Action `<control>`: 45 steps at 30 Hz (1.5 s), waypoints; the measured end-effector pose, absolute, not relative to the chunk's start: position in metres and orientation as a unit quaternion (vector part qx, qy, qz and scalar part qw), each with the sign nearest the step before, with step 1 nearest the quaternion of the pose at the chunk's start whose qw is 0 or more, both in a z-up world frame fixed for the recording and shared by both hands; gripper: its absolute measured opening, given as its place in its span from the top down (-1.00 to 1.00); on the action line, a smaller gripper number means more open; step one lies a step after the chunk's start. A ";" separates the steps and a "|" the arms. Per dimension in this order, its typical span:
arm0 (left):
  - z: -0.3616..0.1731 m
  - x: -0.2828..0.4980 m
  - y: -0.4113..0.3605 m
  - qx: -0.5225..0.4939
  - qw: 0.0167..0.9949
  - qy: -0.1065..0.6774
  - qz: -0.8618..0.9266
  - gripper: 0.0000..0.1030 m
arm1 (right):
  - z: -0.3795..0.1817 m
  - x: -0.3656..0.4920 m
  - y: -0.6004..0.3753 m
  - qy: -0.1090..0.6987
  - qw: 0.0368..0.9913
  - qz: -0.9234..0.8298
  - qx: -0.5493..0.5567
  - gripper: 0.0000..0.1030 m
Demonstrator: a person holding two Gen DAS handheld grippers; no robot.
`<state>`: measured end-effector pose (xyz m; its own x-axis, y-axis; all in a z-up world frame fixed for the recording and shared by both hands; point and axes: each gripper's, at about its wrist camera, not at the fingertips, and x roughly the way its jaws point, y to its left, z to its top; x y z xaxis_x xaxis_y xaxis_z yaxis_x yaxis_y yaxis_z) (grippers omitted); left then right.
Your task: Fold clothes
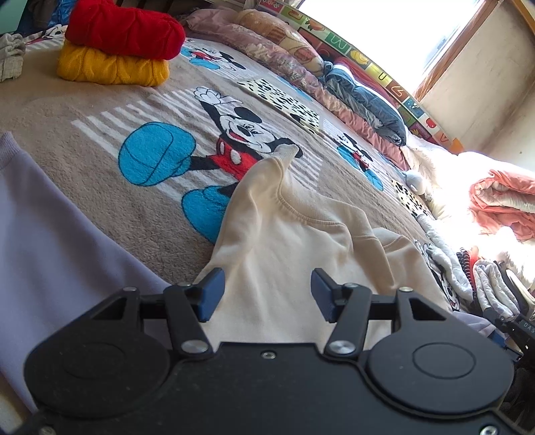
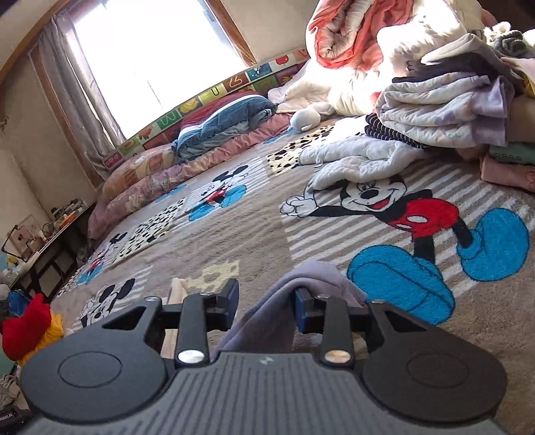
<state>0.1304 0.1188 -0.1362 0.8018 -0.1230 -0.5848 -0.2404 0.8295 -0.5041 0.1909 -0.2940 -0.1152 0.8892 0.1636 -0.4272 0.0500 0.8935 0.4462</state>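
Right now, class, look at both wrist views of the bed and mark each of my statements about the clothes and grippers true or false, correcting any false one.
1. The red sweater lies on top of the yellow sweater. True.
2. The left gripper is shut on the cream sweatshirt. False: it is open, with the sweatshirt beneath it.
3. Lavender cloth drapes over one finger of the right gripper. True.
4. The blanket is plain white. False: it is beige with cartoon mouse figures.
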 end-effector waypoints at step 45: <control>-0.149 0.144 0.114 -0.286 0.896 0.339 0.022 -0.09 | -0.108 0.166 -0.375 0.253 0.955 0.079 0.133 0.82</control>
